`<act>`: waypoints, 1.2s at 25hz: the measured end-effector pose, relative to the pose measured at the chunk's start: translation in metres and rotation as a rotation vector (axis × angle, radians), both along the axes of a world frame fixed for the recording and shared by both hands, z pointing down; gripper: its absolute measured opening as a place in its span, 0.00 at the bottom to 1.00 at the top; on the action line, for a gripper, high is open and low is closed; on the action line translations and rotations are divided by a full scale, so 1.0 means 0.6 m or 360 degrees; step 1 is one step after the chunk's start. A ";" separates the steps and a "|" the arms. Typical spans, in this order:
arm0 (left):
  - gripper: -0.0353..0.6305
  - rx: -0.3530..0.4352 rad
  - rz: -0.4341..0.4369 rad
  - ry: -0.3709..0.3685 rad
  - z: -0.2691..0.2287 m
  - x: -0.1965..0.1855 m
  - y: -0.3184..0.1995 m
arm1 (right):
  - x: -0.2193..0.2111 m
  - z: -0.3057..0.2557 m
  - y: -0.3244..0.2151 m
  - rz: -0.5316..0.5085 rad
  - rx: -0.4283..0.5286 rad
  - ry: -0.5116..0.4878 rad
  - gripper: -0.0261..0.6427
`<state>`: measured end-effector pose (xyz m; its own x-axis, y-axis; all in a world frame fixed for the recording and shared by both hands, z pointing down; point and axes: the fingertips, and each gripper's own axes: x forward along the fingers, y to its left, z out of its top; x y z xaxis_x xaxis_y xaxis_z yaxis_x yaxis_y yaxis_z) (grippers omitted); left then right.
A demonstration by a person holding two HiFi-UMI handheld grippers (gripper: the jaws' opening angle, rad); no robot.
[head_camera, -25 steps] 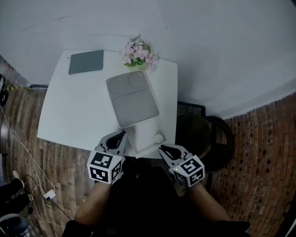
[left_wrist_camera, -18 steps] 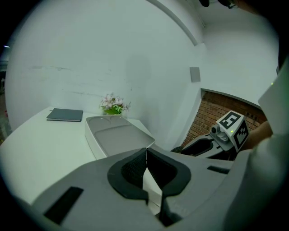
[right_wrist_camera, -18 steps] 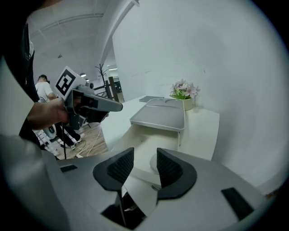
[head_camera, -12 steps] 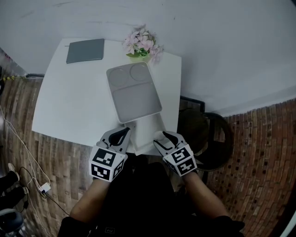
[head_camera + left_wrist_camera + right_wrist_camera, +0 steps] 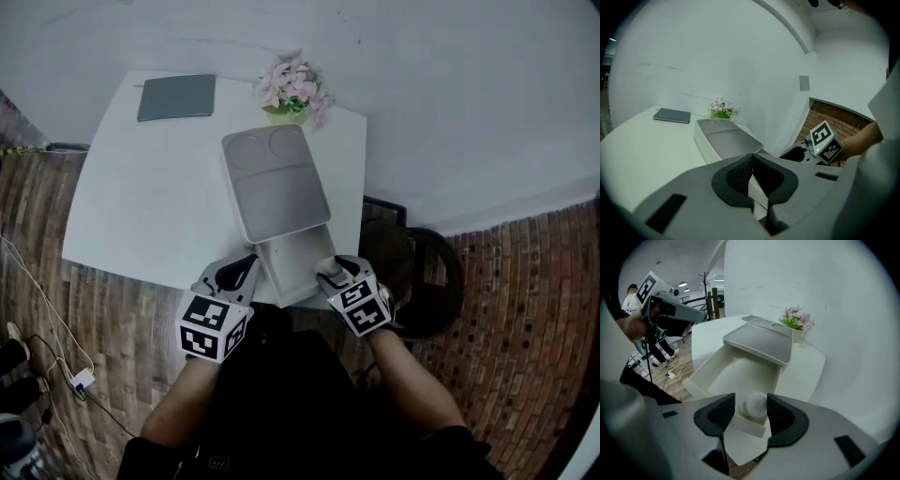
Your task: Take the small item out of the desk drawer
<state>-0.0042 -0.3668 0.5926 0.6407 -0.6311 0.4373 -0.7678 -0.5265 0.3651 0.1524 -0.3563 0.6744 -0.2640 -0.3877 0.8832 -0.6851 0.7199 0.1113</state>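
The drawer (image 5: 292,267) stood open under the surface (image 5: 141,206), and the ball (image 5: 754,404) lay in its near right corner, not yet lifted. My right claw (image 5: 335,270) was opening around it with the pads clear, and my left claw (image 5: 751,169) was clenched and empty. Grasping and lifting remained.

**Light and picture notes**

Soft, even indoor light. My head view was bright on the white desk (image 5: 141,206), shadows faint. Both gripper views bowed at black-vignetted edges; my left gripper (image 5: 752,164) looked dim, blurred up close.
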 end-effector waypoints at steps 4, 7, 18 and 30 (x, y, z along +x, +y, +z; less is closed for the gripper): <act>0.07 0.0030 -0.0012 0.0044 -0.025 -0.017 0.000 | 0.007 0.007 -0.002 -0.0002 -0.0054 0.0100 0.35; 0.07 0.0055 -0.0036 0.0064 -0.041 -0.035 -0.005 | 0.005 0.004 -0.001 -0.0002 -0.0053 0.0156 0.35; 0.07 0.0099 -0.0086 0.0051 -0.063 -0.061 -0.005 | -0.010 0.023 -0.001 0.0031 -0.0099 0.0100 0.28; 0.07 0.0140 -0.0369 0.0004 -0.094 -0.070 -0.011 | -0.004 -0.016 -0.013 -0.0144 -0.0083 -0.0122 0.28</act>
